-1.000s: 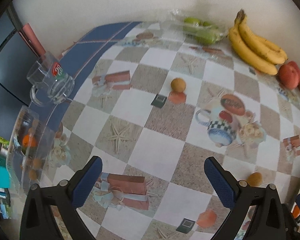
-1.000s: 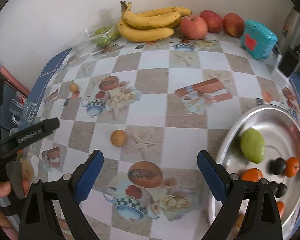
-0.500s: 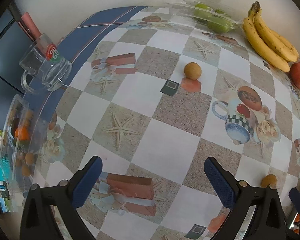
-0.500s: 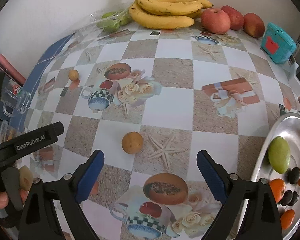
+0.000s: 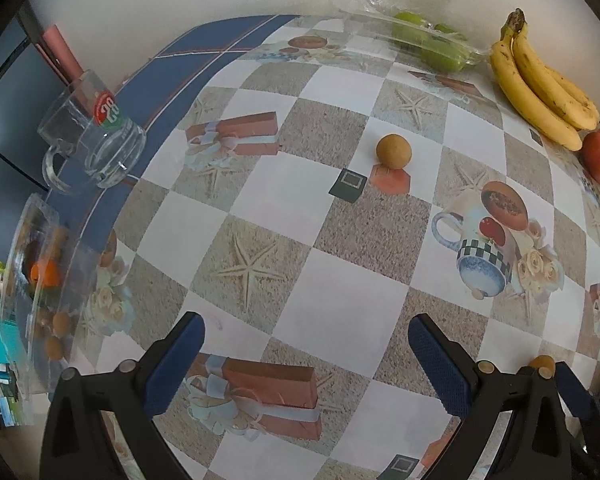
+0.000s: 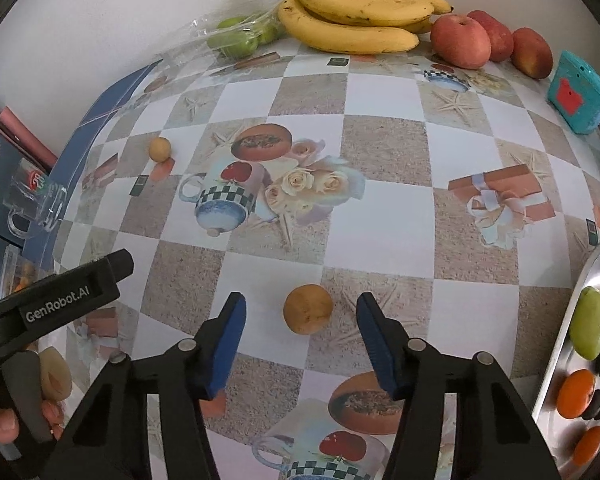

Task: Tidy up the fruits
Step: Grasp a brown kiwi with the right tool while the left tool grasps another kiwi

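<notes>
Table (image 6: 384, 236) under a checkered printed cloth; wide bare stretch across the middle, open room on all sides of the near fruit. Far edge runs along a white wall; left edge drops off past a blue border strip.

Right hand-held gripper (image 6: 302, 320): jaws closing, one round tan fruit (image 6: 308, 309) between them on the cloth, pads not yet touching it, gap showing on both sides. Left hand-held gripper (image 5: 306, 344): jaws wide apart, nothing between them, only cloth below. A second tan fruit (image 5: 394, 151) sits alone further out, well apart from both.

Along the wall: bagged green fruit (image 6: 236, 38), bananas (image 6: 356, 16), three red apples (image 6: 488, 42), a teal box (image 6: 580, 92) near the right corner.

Left edge: a clear glass mug (image 5: 90, 140) on the blue strip; beside it a clear plastic container (image 5: 40, 288) holding orange and tan fruit, blurred through the wall.

Right edge: a metal tray (image 6: 596, 264) with one green fruit (image 6: 589, 322), orange ones and small dark ones.
</notes>
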